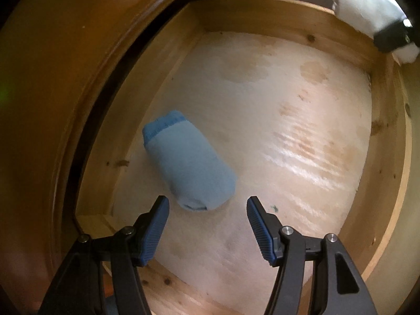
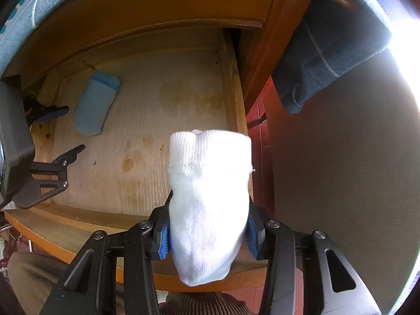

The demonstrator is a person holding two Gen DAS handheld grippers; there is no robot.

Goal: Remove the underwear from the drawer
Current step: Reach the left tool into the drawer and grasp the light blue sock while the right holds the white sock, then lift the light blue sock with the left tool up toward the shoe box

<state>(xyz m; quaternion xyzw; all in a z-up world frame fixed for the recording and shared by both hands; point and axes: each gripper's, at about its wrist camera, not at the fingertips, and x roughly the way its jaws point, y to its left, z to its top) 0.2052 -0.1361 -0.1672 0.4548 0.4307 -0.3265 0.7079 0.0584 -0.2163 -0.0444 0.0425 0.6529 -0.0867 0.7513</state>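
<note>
The left gripper (image 1: 207,204) hangs with jaws apart and empty, just short of the blue roll (image 1: 187,161) lying on the floor of the wooden drawer (image 1: 388,141) near its side wall; the right gripper (image 2: 208,232) is clenched on a white roll (image 2: 208,183), holding it above the drawer.

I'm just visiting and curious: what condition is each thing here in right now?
Drawer: pulled open.
Blue bundle: rolled, lying on the drawer floor, untouched.
White bundle: rolled, clamped, held above the drawer.
Left gripper: open, empty, just short of the blue bundle.
Right gripper: shut on the white bundle.
</note>
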